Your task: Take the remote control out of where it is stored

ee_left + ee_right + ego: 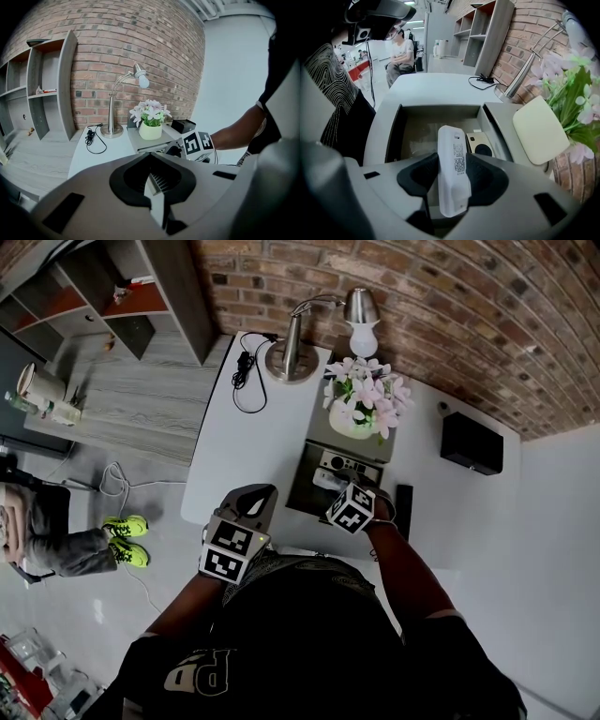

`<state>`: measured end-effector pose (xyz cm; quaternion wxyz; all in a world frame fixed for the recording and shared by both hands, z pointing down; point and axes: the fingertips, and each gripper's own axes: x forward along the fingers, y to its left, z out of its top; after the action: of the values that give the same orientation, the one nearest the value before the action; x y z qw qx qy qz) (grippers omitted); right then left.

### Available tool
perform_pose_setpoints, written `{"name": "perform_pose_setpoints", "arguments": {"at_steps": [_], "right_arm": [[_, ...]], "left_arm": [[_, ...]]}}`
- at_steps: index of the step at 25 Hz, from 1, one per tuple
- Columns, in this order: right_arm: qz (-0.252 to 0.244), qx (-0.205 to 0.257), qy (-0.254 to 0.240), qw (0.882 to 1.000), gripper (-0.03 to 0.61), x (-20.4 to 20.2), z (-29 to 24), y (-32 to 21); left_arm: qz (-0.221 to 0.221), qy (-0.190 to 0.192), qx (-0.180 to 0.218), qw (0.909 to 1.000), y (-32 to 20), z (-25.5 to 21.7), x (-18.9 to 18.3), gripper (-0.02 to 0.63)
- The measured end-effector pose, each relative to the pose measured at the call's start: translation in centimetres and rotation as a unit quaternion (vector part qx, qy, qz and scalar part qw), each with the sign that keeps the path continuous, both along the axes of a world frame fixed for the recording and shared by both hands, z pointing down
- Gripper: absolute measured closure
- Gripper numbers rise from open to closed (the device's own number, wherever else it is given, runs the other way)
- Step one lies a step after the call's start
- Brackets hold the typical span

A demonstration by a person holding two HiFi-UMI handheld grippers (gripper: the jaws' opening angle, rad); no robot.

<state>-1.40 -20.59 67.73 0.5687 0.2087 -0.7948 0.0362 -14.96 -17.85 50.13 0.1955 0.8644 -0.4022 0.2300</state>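
White plastic with a printed label facing up, the remote control (451, 154) stands between the jaws of the right gripper (452, 177). The dark pads press its two long sides, so the jaws are set fairly wide by its body. Its far end points at 12 o'clock into the open drawer (393, 136). Whether that end touches the drawer floor cannot be told.

Inside the drawer, at 2 o'clock from the remote control, lies a small beige device (480, 145) with a dark round ring on it. The drawer belongs to a grey box that sits on the white worktop (244, 456).

In the head view, a cream pot (349, 423) of pale pink flowers (366, 390) stands on top of that box, at 12 o'clock from the right gripper. A steel desk lamp (292, 348) stands at 11 o'clock, with a black cable (246, 371) coiled just beside its base. A black box (472, 442) rests at 2 o'clock, well apart from the drawer.

The left gripper (152, 173) hangs at 8 o'clock from the right one, over the near edge of the worktop. Its jaws are closed together with nothing between them.

On the floor at 9 o'clock, a seated person (56, 540) in bright green shoes is partly in view.
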Motion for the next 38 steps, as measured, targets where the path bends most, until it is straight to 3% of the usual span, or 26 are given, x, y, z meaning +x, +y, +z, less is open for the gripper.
{"name": "perform_pose_setpoints", "arguments": {"at_steps": [8,15,21,29,38], "right_arm": [[0.051,0.013,-0.061,0.997,0.390,-0.1,-2.8,0.6],[0.116,0.020,-0.121,0.986,0.390,1.3,-6.1,1.5],[0.176,0.035,-0.156,0.971,0.390,4.0,-8.1,2.6],[0.240,0.049,-0.163,0.956,0.390,9.1,-8.7,4.0],[0.335,0.057,-0.173,0.924,0.390,16.3,-9.3,5.4]], "left_arm": [[0.017,-0.001,0.002,0.9999,0.1,-0.1,1.4,0.606],[0.042,0.000,0.008,0.9991,0.0,-0.5,3.7,0.607],[0.073,-0.005,0.011,0.9972,0.2,-0.3,6.1,0.607],[0.121,-0.010,0.018,0.9924,0.5,-0.1,10.4,0.607],[0.156,-0.010,0.026,0.9873,0.3,-0.6,14.9,0.607]]}}
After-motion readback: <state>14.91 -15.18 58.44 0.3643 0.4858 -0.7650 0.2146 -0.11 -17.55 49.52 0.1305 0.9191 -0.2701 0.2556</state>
